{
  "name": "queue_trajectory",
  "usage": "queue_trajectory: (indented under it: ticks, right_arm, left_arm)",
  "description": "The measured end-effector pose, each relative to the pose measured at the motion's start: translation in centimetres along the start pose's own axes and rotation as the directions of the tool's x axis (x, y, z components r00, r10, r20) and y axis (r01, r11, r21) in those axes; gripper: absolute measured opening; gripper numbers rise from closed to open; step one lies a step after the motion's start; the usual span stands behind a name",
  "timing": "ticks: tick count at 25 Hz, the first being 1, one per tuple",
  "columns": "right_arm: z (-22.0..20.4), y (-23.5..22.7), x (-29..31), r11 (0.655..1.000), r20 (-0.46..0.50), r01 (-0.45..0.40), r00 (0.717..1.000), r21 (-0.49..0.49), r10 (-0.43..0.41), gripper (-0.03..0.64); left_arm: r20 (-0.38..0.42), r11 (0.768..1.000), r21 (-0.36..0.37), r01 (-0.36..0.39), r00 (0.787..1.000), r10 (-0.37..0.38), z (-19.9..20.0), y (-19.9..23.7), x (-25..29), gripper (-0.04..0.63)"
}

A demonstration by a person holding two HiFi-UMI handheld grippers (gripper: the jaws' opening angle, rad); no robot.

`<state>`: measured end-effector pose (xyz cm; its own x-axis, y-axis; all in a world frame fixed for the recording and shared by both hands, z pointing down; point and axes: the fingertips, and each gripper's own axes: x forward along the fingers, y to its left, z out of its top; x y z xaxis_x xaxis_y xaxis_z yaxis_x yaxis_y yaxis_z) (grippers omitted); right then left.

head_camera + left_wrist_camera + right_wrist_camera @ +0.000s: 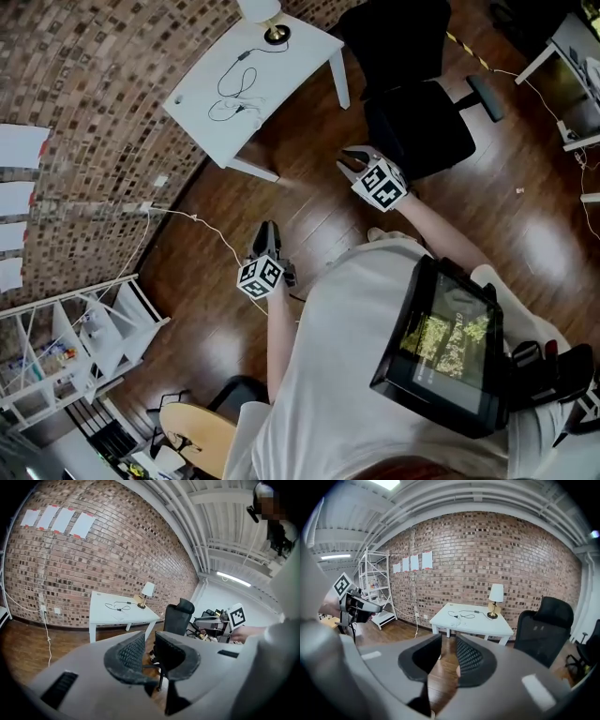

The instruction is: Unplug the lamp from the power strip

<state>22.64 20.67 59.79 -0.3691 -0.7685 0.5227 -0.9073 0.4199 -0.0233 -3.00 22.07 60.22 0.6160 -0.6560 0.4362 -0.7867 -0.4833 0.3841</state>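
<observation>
White table (305, 52) with lamp (262, 9) stands well apart; my left gripper (267, 234) and right gripper (352, 167) are released, empty, nothing yet within reach.

White tee (337, 375), black screen unit (441, 342) on torso. Left gripper (266, 231) & right gripper (351, 161): grey bodies, black mesh pads (125, 654), b/w marker cubes (260, 277).

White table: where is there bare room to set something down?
Bare: the strip of white table between the cord and the edge nearest the office chair. Crowded: the middle, where the cord loops, and the corner with the lamp.
</observation>
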Motion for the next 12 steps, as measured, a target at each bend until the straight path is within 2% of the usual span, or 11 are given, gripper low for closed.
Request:
queue_trajectory:
  ticks: [6,7,9,12]
  right_arm:
    - [-3.0,-0.2,-0.2,0.999,-0.023,-0.015,1.0,0.032,0.016,0.08]
    - [-3.1,-0.3,-0.4,0.999,-0.028,-0.02,0.999,0.032,0.021,0.071]
    - [-3.1,-0.3,-0.7,0.999,-0.02,-0.037,0.999,0.03,0.037,-0.008]
    - [-3.1,-0.4,-1.0,0.998,0.019,-0.061,0.998,0.019,0.061,-0.009]
  left_arm:
    - [-0.028,1.0,-0.003,-0.025,0.999,0.025,-2.5,0.0,-0.5,0.057]
    - [-0.032,1.0,-0.004,-0.028,0.999,0.028,-2.6,-0.1,-0.6,0.057]
    - [-0.035,0.999,-0.003,-0.037,0.999,0.037,-2.8,-0.3,-0.6,0.057]
    - [-0.035,0.999,-0.004,-0.051,0.998,0.051,-3.6,-0.5,-0.2,0.057]
